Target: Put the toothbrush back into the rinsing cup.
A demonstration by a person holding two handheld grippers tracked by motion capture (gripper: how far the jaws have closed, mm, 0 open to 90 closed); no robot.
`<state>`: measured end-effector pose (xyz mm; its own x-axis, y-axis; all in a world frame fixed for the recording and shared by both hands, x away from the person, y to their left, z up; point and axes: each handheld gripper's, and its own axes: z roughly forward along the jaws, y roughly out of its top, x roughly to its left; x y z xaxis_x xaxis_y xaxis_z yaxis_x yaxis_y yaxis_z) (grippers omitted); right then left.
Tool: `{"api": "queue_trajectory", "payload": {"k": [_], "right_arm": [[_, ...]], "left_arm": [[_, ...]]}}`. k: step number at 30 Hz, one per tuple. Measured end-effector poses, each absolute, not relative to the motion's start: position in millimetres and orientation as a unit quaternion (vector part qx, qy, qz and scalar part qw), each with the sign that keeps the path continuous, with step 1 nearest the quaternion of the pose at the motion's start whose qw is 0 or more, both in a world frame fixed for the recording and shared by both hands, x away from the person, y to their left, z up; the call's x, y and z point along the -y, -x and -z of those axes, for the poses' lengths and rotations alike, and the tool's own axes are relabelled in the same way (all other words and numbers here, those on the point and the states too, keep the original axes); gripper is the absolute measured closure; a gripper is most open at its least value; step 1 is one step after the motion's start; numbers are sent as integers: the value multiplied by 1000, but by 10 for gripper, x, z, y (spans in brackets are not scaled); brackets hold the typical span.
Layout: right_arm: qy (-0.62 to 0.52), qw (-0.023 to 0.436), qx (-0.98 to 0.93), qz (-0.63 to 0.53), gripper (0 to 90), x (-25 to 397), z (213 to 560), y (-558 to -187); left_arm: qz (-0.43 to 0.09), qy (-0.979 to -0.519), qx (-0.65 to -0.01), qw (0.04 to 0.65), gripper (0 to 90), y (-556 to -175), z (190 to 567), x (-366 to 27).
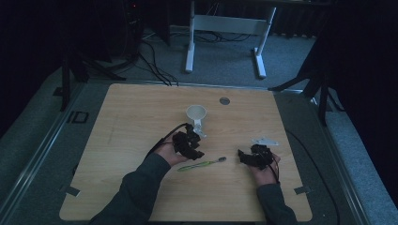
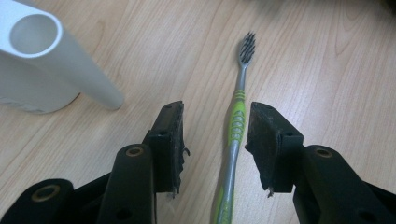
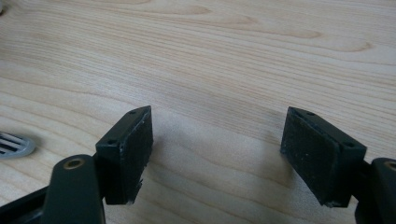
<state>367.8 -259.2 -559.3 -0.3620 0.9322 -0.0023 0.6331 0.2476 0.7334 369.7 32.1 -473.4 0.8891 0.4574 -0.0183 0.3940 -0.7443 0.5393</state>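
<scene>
The left gripper [image 2: 215,140], jaws apart, straddles the toothbrush [image 2: 235,126] near the cup [image 1: 196,114]. The right gripper [image 3: 217,154] gapes over bare table [image 3: 224,56], farther from the cup.

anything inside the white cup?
Cup stands upright by the left gripper; its visible interior looks empty. The bottom is too dim and small to confirm. Toothbrush lies outside, on the table.

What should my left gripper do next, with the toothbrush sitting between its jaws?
Probably lower a little and close. The left gripper is open, its jaws either side of the toothbrush handle, which lies flat on the table. The white cup stands off to one side.
</scene>
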Motion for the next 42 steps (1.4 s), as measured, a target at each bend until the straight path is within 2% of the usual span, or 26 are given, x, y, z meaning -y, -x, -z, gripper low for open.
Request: {"api": "queue_trajectory", "payload": {"k": [42], "right_arm": [[-515,227,-758,-330,247,2595,5594,-3680]], "left_arm": [[-39,-960,-205,186,608,-3737,4937,-22]]}}
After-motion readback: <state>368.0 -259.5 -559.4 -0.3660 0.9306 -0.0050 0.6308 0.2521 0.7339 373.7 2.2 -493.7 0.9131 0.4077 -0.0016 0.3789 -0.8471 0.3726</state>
